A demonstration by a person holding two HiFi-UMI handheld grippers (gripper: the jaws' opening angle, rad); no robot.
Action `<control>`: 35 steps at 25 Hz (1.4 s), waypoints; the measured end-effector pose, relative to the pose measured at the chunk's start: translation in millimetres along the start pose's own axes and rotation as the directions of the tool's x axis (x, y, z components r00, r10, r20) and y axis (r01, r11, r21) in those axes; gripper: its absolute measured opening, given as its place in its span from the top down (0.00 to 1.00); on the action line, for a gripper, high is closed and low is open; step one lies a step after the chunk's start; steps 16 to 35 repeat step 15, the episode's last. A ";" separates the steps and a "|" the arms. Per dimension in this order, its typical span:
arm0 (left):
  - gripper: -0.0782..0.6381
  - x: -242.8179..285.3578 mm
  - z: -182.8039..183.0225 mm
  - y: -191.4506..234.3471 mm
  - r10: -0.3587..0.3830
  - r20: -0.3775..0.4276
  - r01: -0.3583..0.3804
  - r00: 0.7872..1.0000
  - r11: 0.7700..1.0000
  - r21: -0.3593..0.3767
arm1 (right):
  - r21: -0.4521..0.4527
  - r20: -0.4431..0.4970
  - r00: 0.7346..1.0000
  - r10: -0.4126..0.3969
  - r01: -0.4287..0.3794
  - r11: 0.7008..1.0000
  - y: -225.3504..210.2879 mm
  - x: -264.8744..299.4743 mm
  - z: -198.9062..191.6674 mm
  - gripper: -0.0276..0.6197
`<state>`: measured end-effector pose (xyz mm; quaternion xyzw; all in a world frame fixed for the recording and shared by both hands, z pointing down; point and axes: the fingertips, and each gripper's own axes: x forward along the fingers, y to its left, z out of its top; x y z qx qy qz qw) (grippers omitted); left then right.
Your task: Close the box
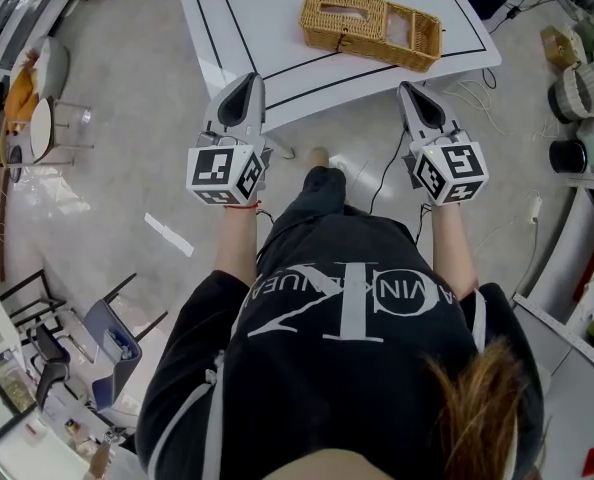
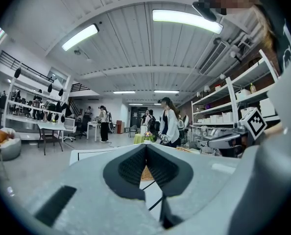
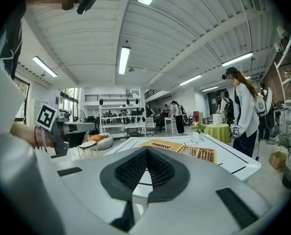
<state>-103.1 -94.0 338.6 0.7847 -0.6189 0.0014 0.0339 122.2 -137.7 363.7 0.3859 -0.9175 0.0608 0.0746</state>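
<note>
One wicker box [image 1: 372,28] on white table [image 1: 247,28]; cables [image 1: 467,93] on floor alongside.

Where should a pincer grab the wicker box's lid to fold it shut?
Probably the lid at its free end, farthest from the open compartment, coming from the left in the head view. The lid seems to lie opened out beside that compartment, so this end swings widest; its slot may offer another hold.

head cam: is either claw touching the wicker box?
No: the left claw and right claw are both at the near edge of the table, while the wicker box lies farther in, apart from them.
</note>
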 end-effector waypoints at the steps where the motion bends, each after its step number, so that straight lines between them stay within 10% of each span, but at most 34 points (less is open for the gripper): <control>1: 0.88 -0.3 0.5 -0.3 0.000 0.000 0.000 1.000 1.000 0.000 | 0.001 0.001 1.000 -0.001 0.001 1.000 0.0 -0.6 0.4 0.96; 35: 0.88 -2.7 3.8 -3.3 0.002 0.000 -0.002 1.000 1.000 0.006 | 0.021 0.006 1.000 -0.003 0.003 1.000 -2.5 -6.1 0.2 0.96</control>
